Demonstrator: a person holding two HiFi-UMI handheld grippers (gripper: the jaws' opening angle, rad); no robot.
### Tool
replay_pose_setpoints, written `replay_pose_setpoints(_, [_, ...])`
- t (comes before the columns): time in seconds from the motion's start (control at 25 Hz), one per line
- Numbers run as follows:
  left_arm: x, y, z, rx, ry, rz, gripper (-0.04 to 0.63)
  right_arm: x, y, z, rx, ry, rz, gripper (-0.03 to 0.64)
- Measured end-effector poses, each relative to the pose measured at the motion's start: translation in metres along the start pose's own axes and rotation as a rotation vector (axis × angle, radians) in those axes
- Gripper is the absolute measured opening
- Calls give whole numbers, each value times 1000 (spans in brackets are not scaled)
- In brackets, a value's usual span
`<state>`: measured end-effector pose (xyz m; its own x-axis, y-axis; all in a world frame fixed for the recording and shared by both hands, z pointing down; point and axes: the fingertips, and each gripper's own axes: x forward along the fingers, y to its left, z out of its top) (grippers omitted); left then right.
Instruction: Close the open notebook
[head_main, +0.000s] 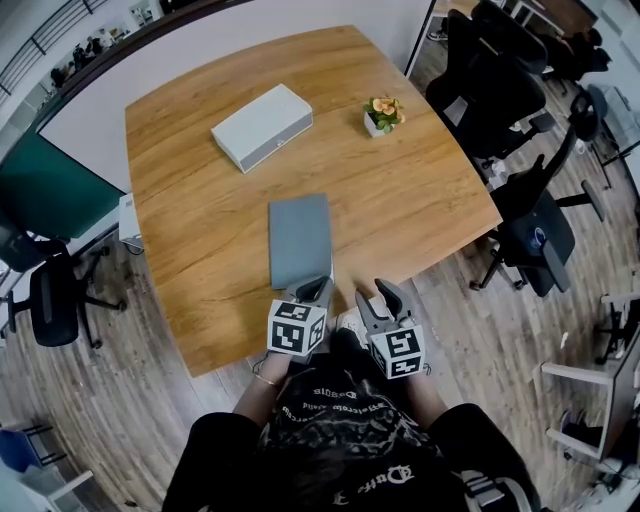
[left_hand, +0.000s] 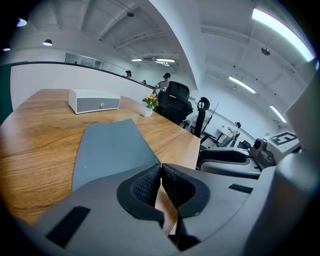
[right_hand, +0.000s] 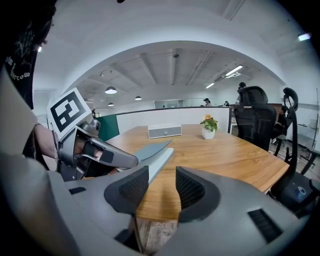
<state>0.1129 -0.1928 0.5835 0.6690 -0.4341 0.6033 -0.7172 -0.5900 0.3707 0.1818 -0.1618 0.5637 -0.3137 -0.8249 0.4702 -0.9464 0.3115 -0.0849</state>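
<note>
Seemingly the notebook (head_main: 299, 240) already lies closed: left gripper (head_main: 319, 289) pressed together and empty, right gripper (head_main: 386, 294) half-spread, so both need only back away

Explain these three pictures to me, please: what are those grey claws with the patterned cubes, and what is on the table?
There is no robot here. A person holds a hand-worked two-jaw tool in each hand, and the marker cubes are part of those tools. One picture comes from a camera on the person's head, looking down. The other two come from cameras riding on each tool. On the wooden table lie a flat grey notebook, seemingly shut, a white rectangular box and a small potted plant with orange flowers. The left gripper, by the notebook's near edge, has its jaws together on nothing. The right gripper has its jaws apart and empty.
</note>
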Motion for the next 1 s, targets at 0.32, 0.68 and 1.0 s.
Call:
replay_pose_setpoints(0.32, [21, 3, -15, -3, 69, 19, 29, 1, 1, 4, -8, 1, 16, 175])
replay_pose_setpoints(0.68, [42, 8, -31, -57, 173, 36, 29, 0, -2, 5, -12, 10, 26, 175])
replay_pose_setpoints(1.0, [41, 8, -29, -199, 144, -37, 32, 1, -4, -2, 10, 20, 37, 176])
